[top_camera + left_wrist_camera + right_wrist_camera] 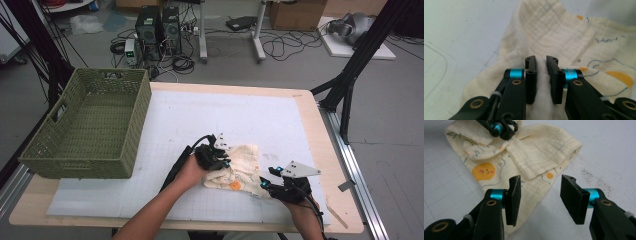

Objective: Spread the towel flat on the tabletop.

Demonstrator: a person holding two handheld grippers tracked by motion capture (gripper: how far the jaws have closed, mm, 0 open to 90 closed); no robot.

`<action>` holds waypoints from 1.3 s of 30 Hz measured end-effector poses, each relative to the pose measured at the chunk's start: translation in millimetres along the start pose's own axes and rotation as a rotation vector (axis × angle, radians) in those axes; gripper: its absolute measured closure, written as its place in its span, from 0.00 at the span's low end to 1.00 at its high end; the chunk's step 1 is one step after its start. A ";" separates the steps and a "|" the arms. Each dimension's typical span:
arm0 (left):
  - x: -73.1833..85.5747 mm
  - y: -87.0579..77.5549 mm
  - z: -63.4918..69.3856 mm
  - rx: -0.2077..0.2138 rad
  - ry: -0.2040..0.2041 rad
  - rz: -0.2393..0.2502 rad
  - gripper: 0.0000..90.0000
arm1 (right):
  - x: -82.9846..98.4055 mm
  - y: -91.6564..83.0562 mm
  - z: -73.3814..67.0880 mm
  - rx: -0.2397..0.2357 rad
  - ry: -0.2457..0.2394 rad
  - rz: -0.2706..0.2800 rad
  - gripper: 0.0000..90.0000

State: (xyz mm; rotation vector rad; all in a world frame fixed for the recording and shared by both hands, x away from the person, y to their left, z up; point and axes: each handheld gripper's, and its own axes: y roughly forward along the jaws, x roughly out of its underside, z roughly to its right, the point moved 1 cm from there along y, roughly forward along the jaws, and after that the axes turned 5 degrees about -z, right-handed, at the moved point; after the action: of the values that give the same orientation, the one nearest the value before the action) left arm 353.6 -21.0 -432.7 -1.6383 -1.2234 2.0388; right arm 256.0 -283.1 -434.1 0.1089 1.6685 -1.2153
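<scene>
A cream muslin cloth (243, 167) printed with orange faces lies crumpled on the white mat, toward the table's front. My left gripper (225, 161) sits at the cloth's left edge. In the left gripper view its jaws (541, 60) are shut on a raised fold of the cloth (554, 32), which fills the narrow gap between the pads. My right gripper (265, 178) rests at the cloth's near right corner. In the right gripper view it (541, 180) stands open, its left jaw over the cloth's edge (536, 152), with bare mat under the right jaw. The left gripper (499, 127) shows beyond.
A green woven basket (80, 162) stands at the table's left side. The white gridded mat (225, 115) covers most of the wooden table. Black frame legs (350, 75), computer towers (157, 30) and cables are on the floor beyond the far edge.
</scene>
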 end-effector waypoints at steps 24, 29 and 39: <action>27.0 -51.0 -47.7 0.135 -0.391 0.373 0.88 | -9.3 21.4 -10.5 -0.051 -0.024 -0.029 0.56; 27.3 -51.8 -47.9 0.131 -0.394 0.381 0.88 | -12.5 26.5 -14.6 -0.062 -0.040 -0.031 0.53; 29.5 -54.5 -50.9 0.093 -0.385 0.379 0.88 | -11.0 42.7 -19.8 -0.146 -0.072 -0.098 0.79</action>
State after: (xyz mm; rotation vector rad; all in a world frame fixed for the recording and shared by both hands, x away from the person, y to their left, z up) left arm 373.2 54.4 -413.6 -1.5761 -0.9534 2.6987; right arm 272.8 -242.5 -454.4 -0.1065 1.7094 -1.1512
